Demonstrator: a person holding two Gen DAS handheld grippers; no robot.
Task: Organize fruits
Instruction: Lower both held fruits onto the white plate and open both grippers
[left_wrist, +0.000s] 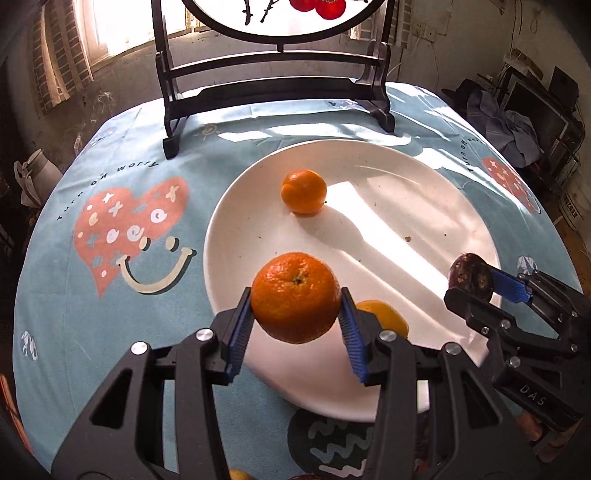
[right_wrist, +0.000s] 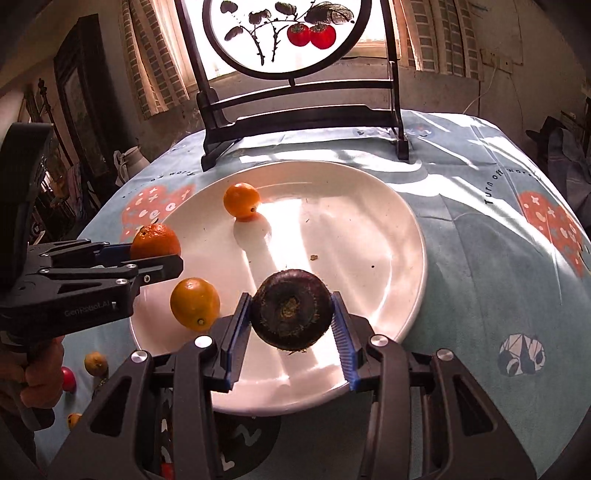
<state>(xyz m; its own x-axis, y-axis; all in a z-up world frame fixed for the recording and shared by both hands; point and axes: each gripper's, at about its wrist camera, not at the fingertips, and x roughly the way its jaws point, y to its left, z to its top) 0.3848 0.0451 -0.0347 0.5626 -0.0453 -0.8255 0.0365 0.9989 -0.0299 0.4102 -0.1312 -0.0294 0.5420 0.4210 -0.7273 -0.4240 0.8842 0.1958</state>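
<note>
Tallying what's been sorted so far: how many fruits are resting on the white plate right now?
2. A small round orange fruit sits at the far left of the round white plate; a yellow-orange fruit lies near its left front edge. The gripper fingers could hide another.

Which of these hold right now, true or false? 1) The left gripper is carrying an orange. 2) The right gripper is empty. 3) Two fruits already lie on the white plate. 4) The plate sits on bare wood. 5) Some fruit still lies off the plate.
1) True: the left gripper is clamped on an orange.
2) False: the right gripper holds a dark round fruit.
3) True: a small orange fruit and a yellow-orange fruit lie on the white plate.
4) False: it sits on a light blue patterned tablecloth.
5) True: small fruits lie on the cloth beside the near left rim.
</note>
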